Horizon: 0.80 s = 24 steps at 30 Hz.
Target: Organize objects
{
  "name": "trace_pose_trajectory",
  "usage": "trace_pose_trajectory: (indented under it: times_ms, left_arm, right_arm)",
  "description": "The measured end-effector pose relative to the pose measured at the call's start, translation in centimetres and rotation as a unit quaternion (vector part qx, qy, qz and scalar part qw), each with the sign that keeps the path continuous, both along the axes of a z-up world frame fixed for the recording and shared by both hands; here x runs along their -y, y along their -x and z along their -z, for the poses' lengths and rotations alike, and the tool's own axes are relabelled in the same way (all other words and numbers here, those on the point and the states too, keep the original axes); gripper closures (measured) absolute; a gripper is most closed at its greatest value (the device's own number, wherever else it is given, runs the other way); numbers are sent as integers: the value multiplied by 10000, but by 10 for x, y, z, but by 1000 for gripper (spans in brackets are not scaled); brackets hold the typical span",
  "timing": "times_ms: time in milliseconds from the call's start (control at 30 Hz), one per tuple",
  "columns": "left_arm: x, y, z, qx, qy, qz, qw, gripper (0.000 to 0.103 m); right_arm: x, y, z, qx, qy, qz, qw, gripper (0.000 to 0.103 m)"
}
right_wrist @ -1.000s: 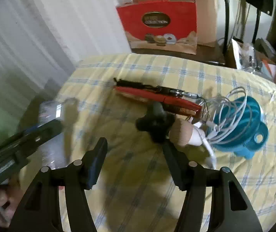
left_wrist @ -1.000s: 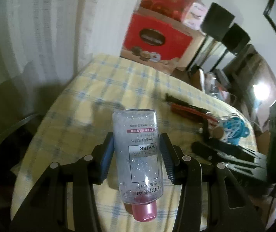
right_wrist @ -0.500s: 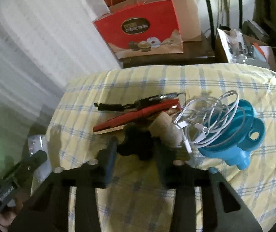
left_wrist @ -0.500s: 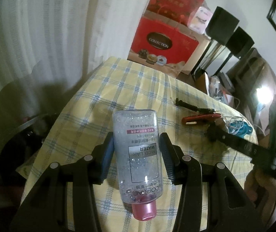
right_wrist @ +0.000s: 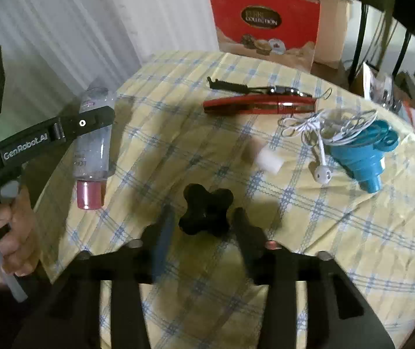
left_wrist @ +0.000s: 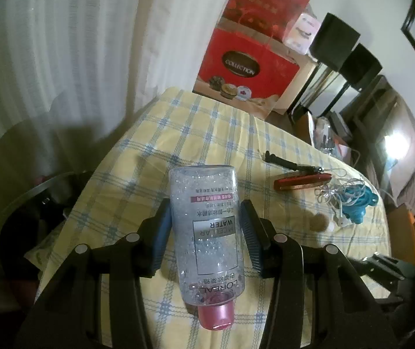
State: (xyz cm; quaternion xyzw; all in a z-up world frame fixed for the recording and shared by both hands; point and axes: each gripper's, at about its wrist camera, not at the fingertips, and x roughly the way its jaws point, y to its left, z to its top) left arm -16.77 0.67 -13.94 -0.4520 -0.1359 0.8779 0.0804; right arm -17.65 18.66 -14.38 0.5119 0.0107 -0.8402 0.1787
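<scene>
From your left wrist camera, your left claw [left_wrist: 204, 226] is clamped on the clear micellar water bottle [left_wrist: 207, 232], both blue pads pressed to its sides, the pink cap [left_wrist: 215, 316] pointing back toward you and the bottle's base out over the table [left_wrist: 155, 151] with its yellow checked cloth. Farther right on the cloth lie a black stick-like tool [left_wrist: 292, 164], a red case [left_wrist: 302, 181], a tangle of white earphones [left_wrist: 334, 193] over a blue funnel [left_wrist: 358, 203], and a small tan roll [left_wrist: 319, 222].

From your right wrist camera, your right claw [right_wrist: 203, 226] is spreading its jaws around the black four-lobed knob [right_wrist: 206, 212], which sits on the cloth between the blurred fingers; neither pad presses on it. Beyond it stand a white cylinder [right_wrist: 268, 158], the earphones [right_wrist: 321, 133], the blue funnel [right_wrist: 358, 157], the red case [right_wrist: 258, 106] and the black tool [right_wrist: 254, 88]. At the left edge your hand [right_wrist: 6, 241] grips the left claw's handle, bottle [right_wrist: 92, 145] held above the table's rim.
</scene>
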Motion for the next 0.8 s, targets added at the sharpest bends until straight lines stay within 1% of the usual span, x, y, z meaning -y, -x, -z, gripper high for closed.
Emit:
trace_pose_trajectory:
  times_ms: [67,133,233,300,333,367,400,433,533,567,600,733,800]
  left_arm:
    - [2,-1,-2,-27,5,-25,10000,59]
    - [3,-1,-4,-60,35,-56,10000,59]
    - [4,-1,-3,-63,51,-72,9999,59]
    - [3,0,-2,-74,60,-68,9999,59]
    - [3,0,-1,-71,68,-55,9999,59]
    - [2,0,-1,-69,71,-50,9999,59]
    - [3,0,0,-68,68,-44,9999,59]
    - [3,1,0,-54,58,-35,10000,59]
    - [6,1,2,-26,-20,-36,10000,59]
    - [7,1,2,-28,-38,-33,10000,59]
    - [7,1,1,-33,-51,-24,10000,59]
    - [5,-2,-2,-98,-34,59,9999,59]
    - [4,-4,-5,-151,-47,82,9998,59]
  right_arm:
    - [-1,-1,-3,-116,94,22,9999,42]
    - [-5,2,-2,-100,207,112,9997,40]
    - [-14,10,10,8,194,458,9988,40]
    - [-15,13,15,17,161,533,9984,45]
    - [-15,13,15,-51,154,526,9985,46]
    - [-14,13,15,-102,148,498,9986,51]
    - [-13,12,14,-109,152,455,9988,64]
    - [-11,12,15,-119,51,427,9990,71]
    - [6,5,13,-485,-712,268,9959,75]
    - [10,3,13,-562,-830,252,9946,75]
    - [12,1,12,-625,-837,229,9943,75]
    - [11,-1,4,-833,-652,205,9942,75]
    - [0,-1,-4,-842,-125,288,9960,75]
